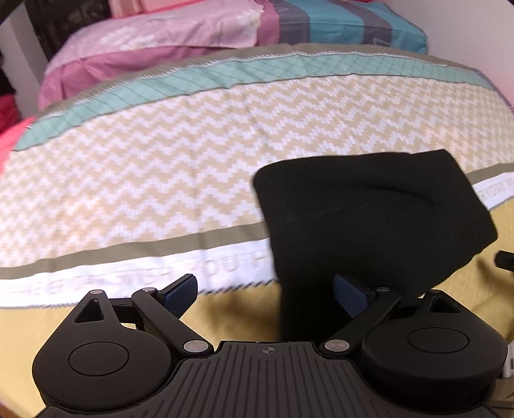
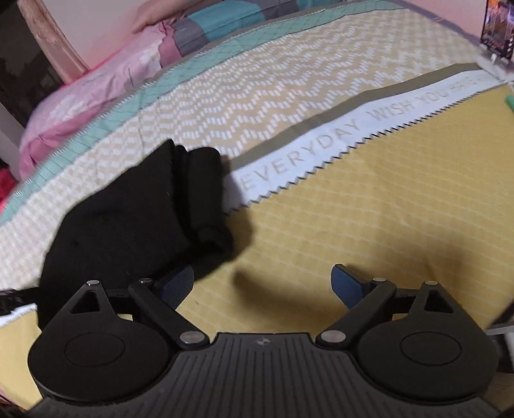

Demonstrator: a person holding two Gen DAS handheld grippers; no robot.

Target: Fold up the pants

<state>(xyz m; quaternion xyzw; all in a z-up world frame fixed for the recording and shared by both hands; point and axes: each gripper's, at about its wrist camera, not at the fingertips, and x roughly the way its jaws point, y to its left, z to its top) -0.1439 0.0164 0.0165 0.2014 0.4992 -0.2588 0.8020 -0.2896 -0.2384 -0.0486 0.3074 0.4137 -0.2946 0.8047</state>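
Observation:
The black pants (image 1: 369, 218) lie folded into a thick bundle on the bedspread (image 1: 135, 180). In the left wrist view my left gripper (image 1: 265, 289) stands open, and a strip of the black cloth runs down between its jaws, close to the right-hand blue pad (image 1: 348, 294). The other pad (image 1: 181, 289) is well clear of the cloth. In the right wrist view the pants (image 2: 128, 222) sit to the left, their rolled edge towards the middle. My right gripper (image 2: 263, 283) is open over bare yellow fabric, with its left fingertip (image 2: 178, 284) at the cloth's near edge.
The bedspread has a zigzag band, a white lettered strip (image 2: 337, 138) and a yellow quilted part (image 2: 369, 209). Pink pillows (image 1: 154, 45) and a teal striped one (image 1: 347, 22) lie at the head. A lit screen (image 2: 498, 29) stands at the far right.

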